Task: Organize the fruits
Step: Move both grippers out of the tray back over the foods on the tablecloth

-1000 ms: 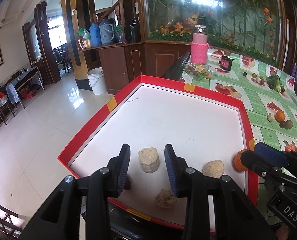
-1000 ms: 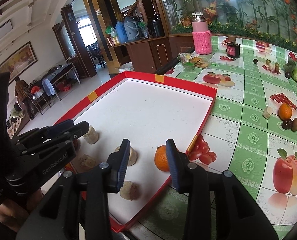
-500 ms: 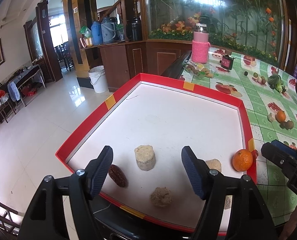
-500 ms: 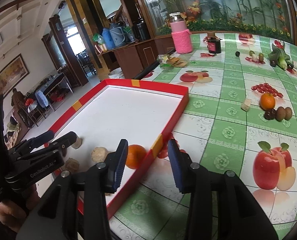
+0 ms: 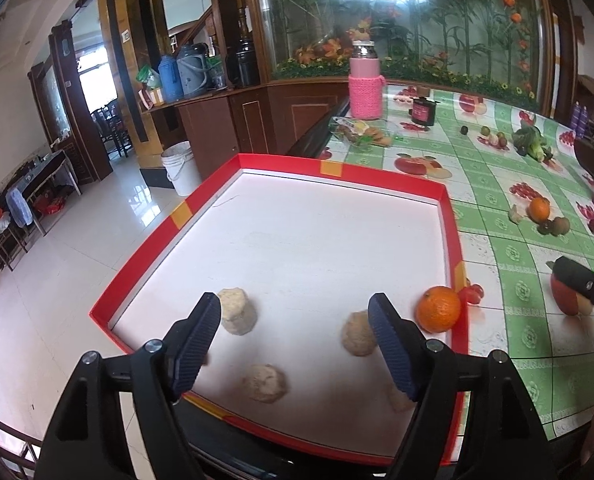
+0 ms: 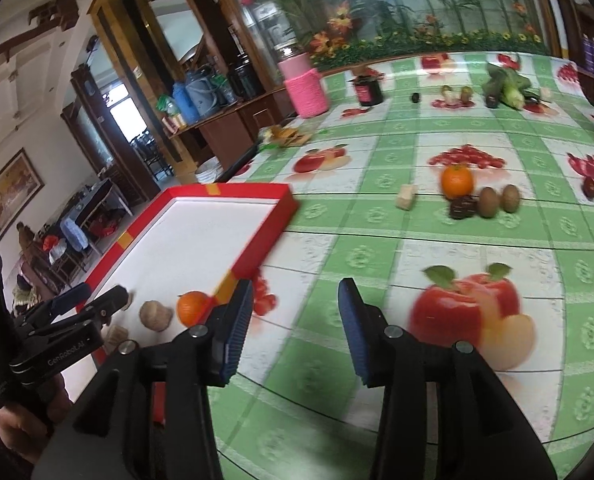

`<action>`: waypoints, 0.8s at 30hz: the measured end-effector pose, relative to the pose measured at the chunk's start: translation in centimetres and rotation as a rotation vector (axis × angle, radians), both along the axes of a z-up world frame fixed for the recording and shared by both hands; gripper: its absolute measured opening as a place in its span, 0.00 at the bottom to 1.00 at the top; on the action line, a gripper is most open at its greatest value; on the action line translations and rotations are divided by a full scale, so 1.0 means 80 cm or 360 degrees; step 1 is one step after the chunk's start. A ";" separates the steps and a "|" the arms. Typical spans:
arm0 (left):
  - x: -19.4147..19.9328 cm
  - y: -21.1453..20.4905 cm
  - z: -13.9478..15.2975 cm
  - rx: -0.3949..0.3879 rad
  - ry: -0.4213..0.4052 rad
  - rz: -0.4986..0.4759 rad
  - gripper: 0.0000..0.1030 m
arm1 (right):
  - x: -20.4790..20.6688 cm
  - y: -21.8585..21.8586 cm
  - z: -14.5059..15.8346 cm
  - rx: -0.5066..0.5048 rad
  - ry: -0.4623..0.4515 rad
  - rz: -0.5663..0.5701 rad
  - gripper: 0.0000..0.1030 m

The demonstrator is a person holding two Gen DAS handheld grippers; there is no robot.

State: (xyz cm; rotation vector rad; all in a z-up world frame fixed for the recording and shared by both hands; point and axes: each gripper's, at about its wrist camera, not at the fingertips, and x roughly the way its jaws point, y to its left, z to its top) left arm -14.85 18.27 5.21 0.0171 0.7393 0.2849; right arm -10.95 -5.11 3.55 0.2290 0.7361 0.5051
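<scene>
Left tool (image 5: 293, 344) empty, round glossy orange (image 5: 437, 309), pale beige lumps (image 5: 238, 311)

Tray (image 5: 141, 264) sitting at table's (image 6: 377, 248) left end. Orange (image 5: 437, 309) lying in its near right corner, against the wall; beige lumps (image 5: 359, 333) resting left of it. Second orange (image 6: 456, 179) sitting farther right on the table, kiwis (image 6: 499, 200) beside it.
</scene>
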 end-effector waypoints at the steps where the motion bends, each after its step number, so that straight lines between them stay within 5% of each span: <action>1: 0.001 -0.005 0.000 0.0007 0.0006 -0.0015 0.74 | 0.000 -0.014 0.000 0.0014 0.0004 -0.0032 0.46; 16: 0.008 -0.070 -0.004 0.0064 0.0075 -0.0220 0.74 | 0.006 -0.171 -0.002 0.0033 0.0039 -0.0396 0.50; 24: 0.004 -0.102 -0.002 0.0068 0.0088 -0.0301 0.74 | 0.064 -0.146 -0.003 -0.0106 0.0132 -0.0280 0.49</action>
